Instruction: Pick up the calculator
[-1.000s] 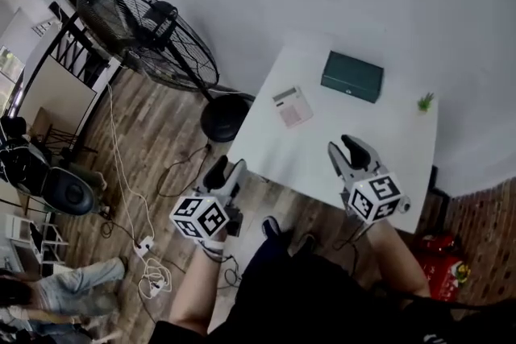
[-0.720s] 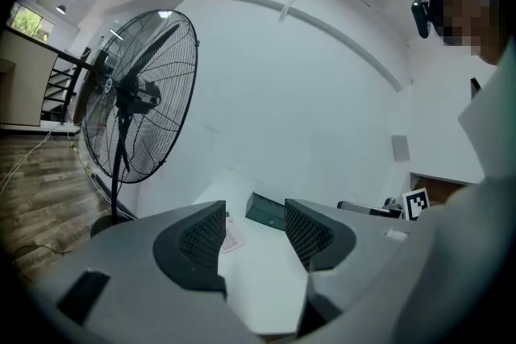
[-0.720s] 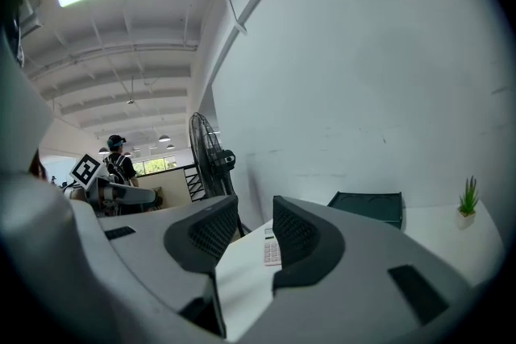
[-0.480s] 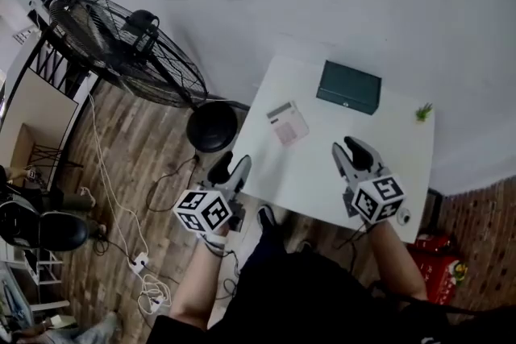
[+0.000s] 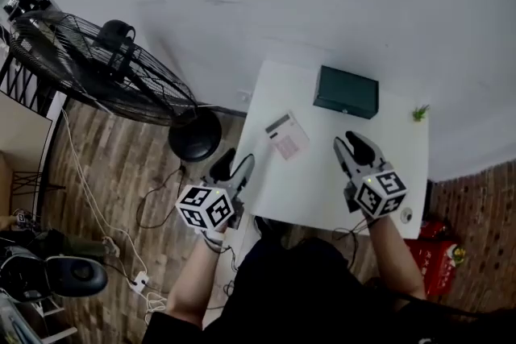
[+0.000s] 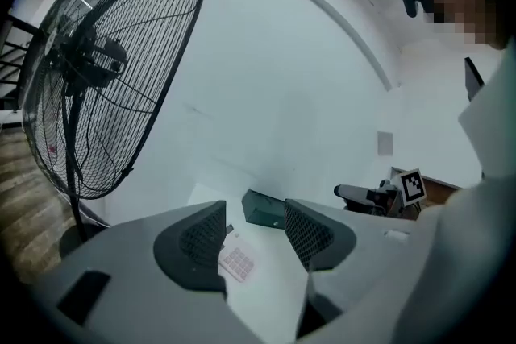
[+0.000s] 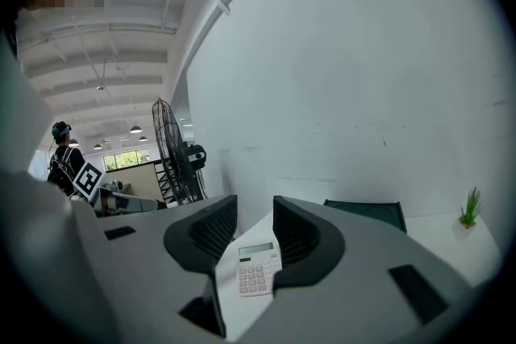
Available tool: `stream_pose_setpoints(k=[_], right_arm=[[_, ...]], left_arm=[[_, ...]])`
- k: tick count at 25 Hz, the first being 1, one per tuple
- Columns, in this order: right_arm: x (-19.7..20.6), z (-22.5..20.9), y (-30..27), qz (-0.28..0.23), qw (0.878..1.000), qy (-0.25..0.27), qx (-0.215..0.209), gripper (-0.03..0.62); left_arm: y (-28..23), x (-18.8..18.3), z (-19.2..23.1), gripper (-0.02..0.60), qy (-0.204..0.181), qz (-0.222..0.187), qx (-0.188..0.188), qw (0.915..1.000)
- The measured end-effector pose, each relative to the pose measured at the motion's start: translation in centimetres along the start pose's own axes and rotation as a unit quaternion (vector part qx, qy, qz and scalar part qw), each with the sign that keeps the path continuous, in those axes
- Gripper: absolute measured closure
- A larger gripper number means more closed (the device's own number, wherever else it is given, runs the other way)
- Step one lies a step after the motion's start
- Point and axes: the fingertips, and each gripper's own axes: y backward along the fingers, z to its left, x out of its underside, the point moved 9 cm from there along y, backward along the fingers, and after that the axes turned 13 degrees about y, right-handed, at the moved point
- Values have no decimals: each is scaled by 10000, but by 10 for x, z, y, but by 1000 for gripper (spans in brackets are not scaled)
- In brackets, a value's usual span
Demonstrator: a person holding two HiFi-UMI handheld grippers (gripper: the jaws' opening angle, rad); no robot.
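Note:
A pale calculator with pinkish keys lies flat on the white table, left of centre. It shows between the jaws in both gripper views: the calculator from the left, the calculator from the right. My left gripper hovers at the table's near left edge, jaws apart and empty. My right gripper is over the table, right of the calculator and apart from it, jaws apart with nothing between them.
A dark green box stands at the table's far side. A small green plant sits at the far right corner. A big black floor fan stands left of the table on the wood floor, cables beside it. A white wall rises behind.
Both grippers have moved forward toward the table; the left one now reaches its near edge. The view has shifted, so the fan and floor slid left. The calculator has not moved.

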Motion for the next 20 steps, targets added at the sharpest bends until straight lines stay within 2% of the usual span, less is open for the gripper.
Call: stream_pose_setpoints(k=[6,13,20], right_arm=[[9,-2,-38,221,9981,-282,-498,439],[14,-32,-85,481,9948,-211,-870,437],[55,-55,-147,929,9815,-452,-1613,422]], left_arm=[[-12,-2,34,360,175,237,102,9995],[-23,-3,55,360,253,370,-129,9989],[-39,11,60,360,256,596,-326,9974]])
